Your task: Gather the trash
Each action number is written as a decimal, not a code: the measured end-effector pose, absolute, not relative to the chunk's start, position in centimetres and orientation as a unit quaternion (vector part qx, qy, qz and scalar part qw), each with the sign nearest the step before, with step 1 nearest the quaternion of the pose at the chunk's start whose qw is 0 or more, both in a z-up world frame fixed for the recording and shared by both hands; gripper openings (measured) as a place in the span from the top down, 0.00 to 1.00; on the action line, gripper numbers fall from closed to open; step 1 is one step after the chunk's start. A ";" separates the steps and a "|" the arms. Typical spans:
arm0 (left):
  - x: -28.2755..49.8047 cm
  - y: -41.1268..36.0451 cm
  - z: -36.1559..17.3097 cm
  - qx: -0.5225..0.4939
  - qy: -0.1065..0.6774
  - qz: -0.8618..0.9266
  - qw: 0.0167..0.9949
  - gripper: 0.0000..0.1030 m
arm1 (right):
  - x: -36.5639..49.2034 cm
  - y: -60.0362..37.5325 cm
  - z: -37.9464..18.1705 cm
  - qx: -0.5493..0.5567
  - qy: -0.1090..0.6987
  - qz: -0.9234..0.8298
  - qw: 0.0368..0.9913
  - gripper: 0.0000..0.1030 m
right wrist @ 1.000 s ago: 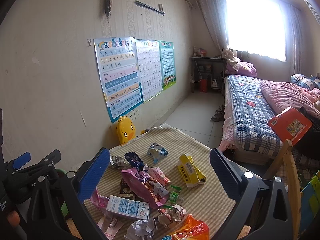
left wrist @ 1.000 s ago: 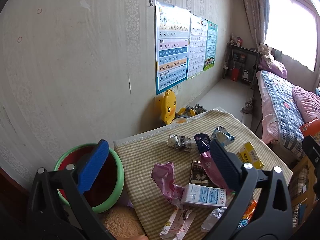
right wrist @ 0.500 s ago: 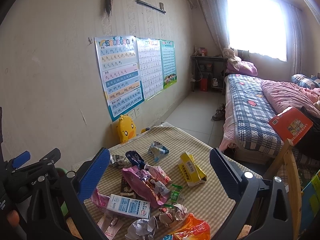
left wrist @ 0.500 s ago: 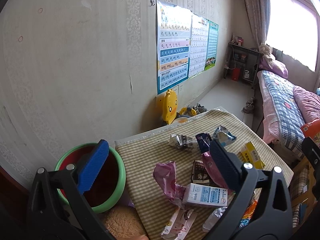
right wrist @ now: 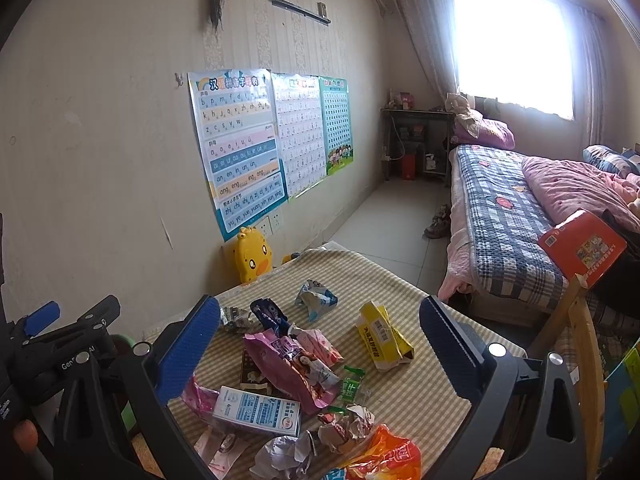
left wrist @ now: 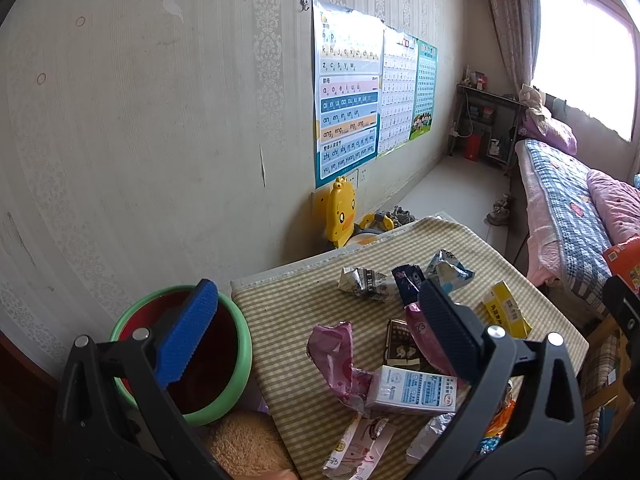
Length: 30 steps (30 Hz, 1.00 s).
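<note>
Daylight from the window (right wrist: 516,44) blows out to glare; my views bend at dark fisheye edges; focus is sharp.

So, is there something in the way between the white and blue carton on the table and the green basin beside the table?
Nothing visible blocks it. The white and blue carton leans on a crumpled pink wrapper, which lies on the basin's side. Beyond that there is only bare checked cloth up to the table edge, and the green basin stands open just past it.
</note>
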State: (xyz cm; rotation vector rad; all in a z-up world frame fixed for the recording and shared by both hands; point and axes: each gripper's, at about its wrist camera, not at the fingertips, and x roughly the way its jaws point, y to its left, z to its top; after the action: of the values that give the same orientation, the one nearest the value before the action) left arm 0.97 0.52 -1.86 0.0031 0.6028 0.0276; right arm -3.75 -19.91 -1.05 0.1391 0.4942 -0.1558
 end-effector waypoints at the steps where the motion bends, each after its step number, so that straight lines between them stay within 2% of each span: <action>1: 1.0 0.5 -1.9 0.002 0.297 0.014 0.955 0.04 | -3.8 -19.9 -1.1 0.069 0.244 -0.077 0.964 0.07; 11: 1.3 0.3 -3.9 0.039 0.314 0.004 0.949 0.04 | -2.7 -21.2 -2.6 0.069 0.277 -0.071 0.956 0.07; 17: 0.7 -0.7 -10.9 0.131 0.399 -0.058 0.906 0.04 | -3.2 -23.5 -6.8 0.050 0.336 -0.091 0.936 0.07; 21: 1.3 -1.7 -16.0 0.137 0.495 -0.112 0.851 0.04 | -4.0 -25.0 -10.5 0.063 0.393 -0.094 0.913 0.07; 28: 1.5 -3.3 -21.9 0.170 0.567 -0.126 0.796 0.05 | -4.5 -26.5 -14.2 0.101 0.445 -0.094 0.885 0.07; 30: 1.5 -3.4 -22.8 0.170 0.577 -0.131 0.788 0.11 | -4.2 -26.8 -14.9 0.108 0.453 -0.090 0.880 0.07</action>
State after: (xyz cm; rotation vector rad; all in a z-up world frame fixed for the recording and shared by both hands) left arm 1.52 -3.40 -22.79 0.3668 1.2435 -0.2832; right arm -4.17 -26.80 -14.90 0.2261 0.9444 -0.1872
